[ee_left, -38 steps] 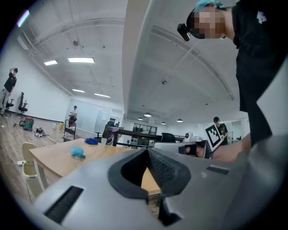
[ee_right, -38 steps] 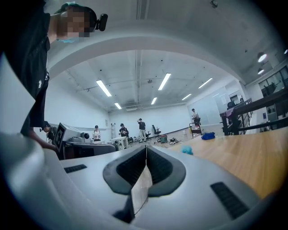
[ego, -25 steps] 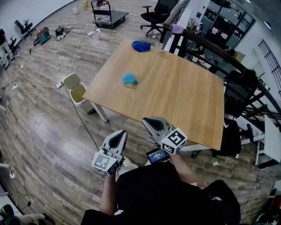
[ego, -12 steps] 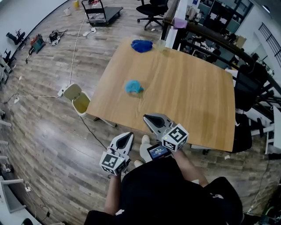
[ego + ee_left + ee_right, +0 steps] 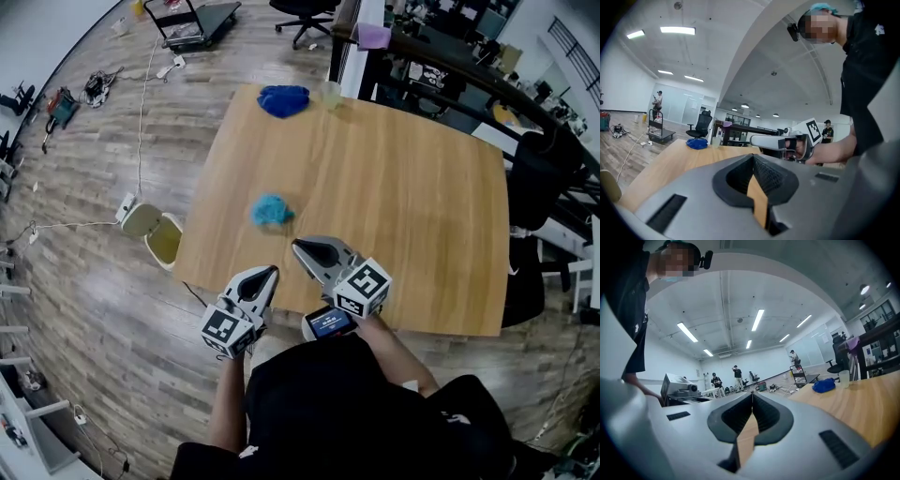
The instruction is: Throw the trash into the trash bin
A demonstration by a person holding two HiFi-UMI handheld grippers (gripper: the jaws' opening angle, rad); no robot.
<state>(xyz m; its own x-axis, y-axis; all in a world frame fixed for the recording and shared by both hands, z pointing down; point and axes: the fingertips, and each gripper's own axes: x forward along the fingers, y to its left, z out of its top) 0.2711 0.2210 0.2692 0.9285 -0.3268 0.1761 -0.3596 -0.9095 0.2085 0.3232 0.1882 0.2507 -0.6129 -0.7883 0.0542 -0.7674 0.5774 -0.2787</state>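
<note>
A crumpled light-blue wad of trash lies on the wooden table, near its left front part. A darker blue bundle rests at the far left corner. The beige trash bin stands on the floor by the table's left front corner. My left gripper is shut and empty, just short of the table's front edge. My right gripper is also shut and empty, over the front edge, a little short of the light-blue wad.
A clear cup stands beside the dark blue bundle. Office chairs, a trolley and floor cables lie beyond the table. Dark desks and railings line the far right side. People stand far off.
Both grippers have come forward from over the floor to the table's front edge. The table and the light-blue wad now sit closer in the head view.
</note>
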